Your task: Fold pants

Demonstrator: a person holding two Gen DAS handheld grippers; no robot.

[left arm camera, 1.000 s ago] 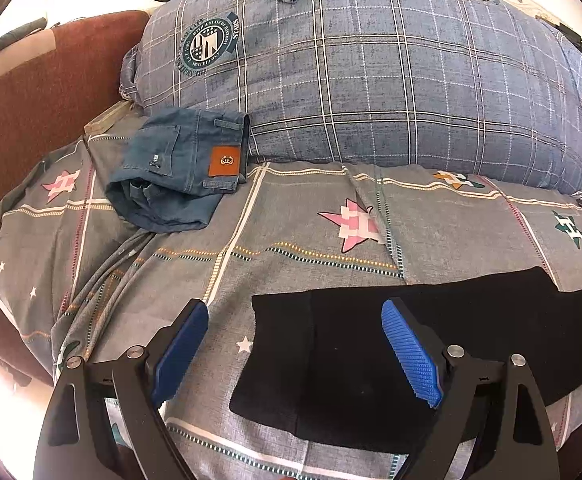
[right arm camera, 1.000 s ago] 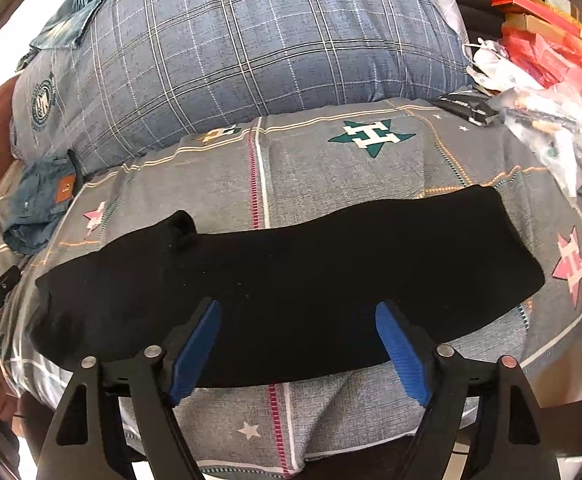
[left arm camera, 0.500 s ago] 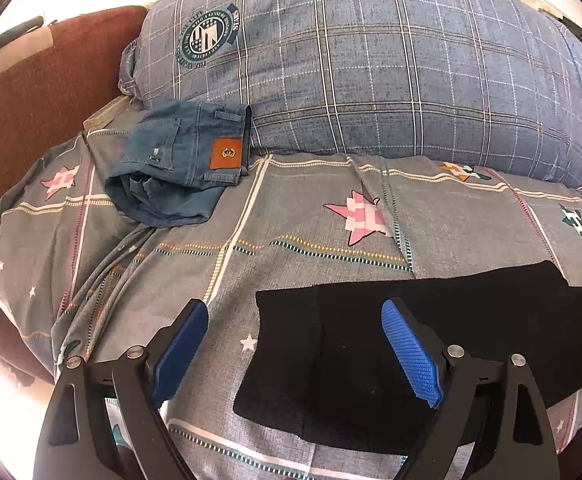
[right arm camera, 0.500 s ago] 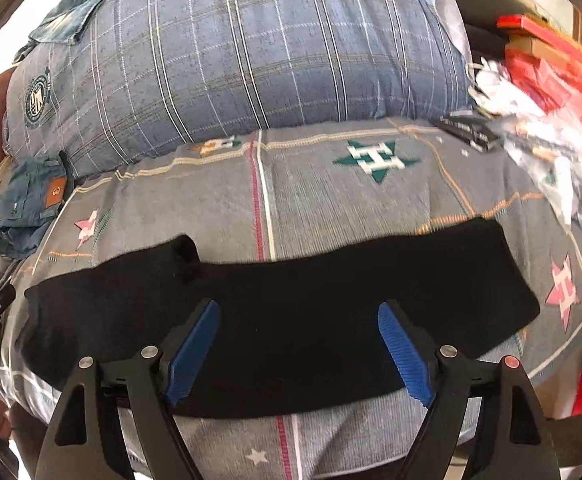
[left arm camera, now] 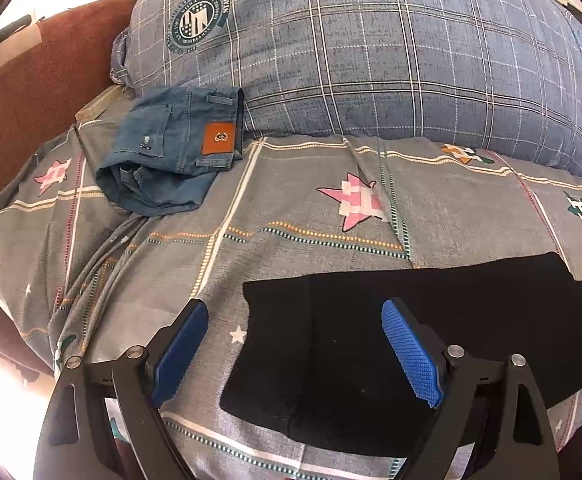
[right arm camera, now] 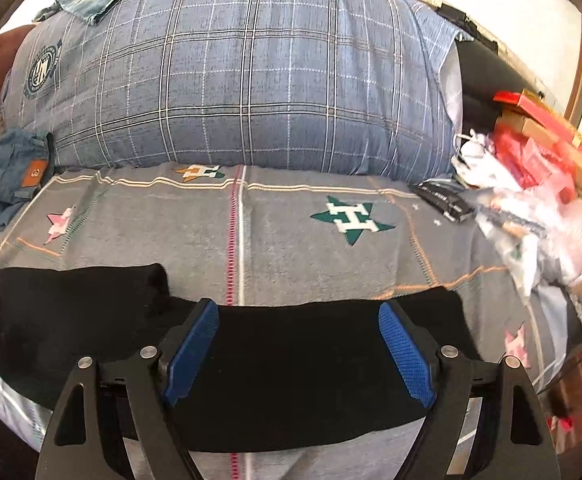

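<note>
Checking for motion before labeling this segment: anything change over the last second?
Both grippers came down closer to the black pants, which now sit lower in both views. Left gripper and right gripper stayed open, holding nothing. Pants still lie flat on the gray bedspread; folded jeans unmoved.

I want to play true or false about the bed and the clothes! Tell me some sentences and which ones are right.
1. The black pants lie spread out on the gray bedcover. True.
2. The left gripper is squeezing the pants. False: it is open and holds nothing.
3. Folded jeans sit beside the big blue plaid pillow. True.
4. The star in front of the right gripper is yellow. False: that star is green and white.
5. The right gripper is open. True.
</note>
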